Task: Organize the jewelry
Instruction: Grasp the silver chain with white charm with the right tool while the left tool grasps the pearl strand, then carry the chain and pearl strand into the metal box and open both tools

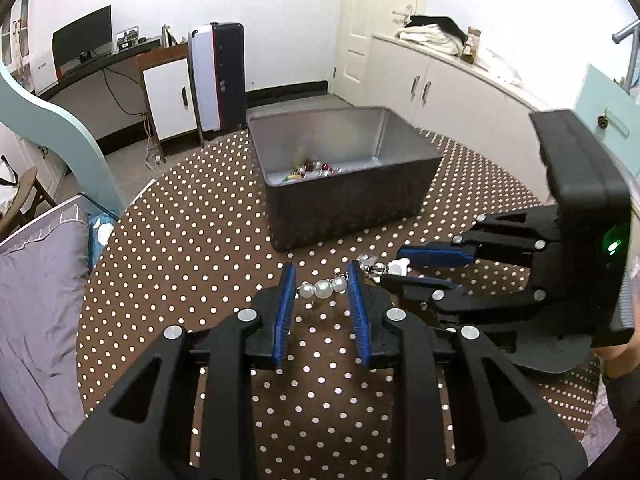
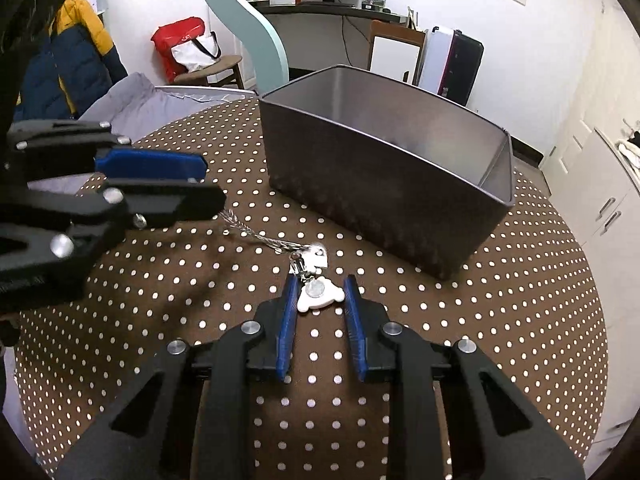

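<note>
One jewelry piece is stretched between both grippers above the dotted table: three pearls [image 1: 322, 288], a thin silver chain [image 2: 260, 237] and a white charm [image 2: 320, 297]. In the left wrist view my left gripper [image 1: 320, 280] is shut on the pearls, which span its blue pads. My right gripper [image 2: 320, 286] is shut on the white charm; it comes in from the right [image 1: 394, 272] in the left wrist view. The left gripper [image 2: 212, 190] shows at the left of the right wrist view, with the chain running from it. Behind stands an open dark grey box [image 1: 348, 204] [image 2: 380, 200] with several trinkets [image 1: 314, 170] on its bottom.
The round table [image 1: 180, 240] has a brown cloth with white dots. A grey cushion [image 1: 36, 300] lies off its left edge. White cabinets [image 1: 460, 92] run along the right wall. A person's hand [image 1: 618, 360] holds the right gripper's body.
</note>
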Tool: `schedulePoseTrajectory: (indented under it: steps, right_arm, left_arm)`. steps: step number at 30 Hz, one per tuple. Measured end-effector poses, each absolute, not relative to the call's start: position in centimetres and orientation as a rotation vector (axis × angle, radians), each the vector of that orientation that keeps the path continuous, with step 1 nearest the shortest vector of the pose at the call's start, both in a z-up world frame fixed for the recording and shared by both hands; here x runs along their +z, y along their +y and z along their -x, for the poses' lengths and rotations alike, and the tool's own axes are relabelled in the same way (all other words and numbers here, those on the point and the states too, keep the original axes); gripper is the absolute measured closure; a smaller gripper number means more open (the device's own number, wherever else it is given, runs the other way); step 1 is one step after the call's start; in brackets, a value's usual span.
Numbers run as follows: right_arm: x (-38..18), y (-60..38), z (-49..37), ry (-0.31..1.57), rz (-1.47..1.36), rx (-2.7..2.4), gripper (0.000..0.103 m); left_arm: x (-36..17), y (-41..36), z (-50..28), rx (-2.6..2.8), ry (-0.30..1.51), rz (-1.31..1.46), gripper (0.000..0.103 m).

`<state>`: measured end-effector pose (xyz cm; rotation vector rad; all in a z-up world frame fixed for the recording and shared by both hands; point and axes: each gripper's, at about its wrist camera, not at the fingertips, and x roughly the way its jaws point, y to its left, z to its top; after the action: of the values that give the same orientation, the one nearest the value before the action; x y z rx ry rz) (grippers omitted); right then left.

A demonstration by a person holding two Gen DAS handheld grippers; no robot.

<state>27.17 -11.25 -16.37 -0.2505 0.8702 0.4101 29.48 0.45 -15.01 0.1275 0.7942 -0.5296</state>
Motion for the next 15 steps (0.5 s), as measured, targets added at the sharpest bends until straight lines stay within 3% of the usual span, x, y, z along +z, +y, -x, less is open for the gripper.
schedulePoseTrajectory:
  steps: [15]
  right_arm:
    - [-8.3, -15.7, -25.2, 0.708, 0.135, 0.431, 0.082]
  left_arm:
    - [-6.6, -1.3, -29.5, -0.62, 0.65, -0.083, 0.077]
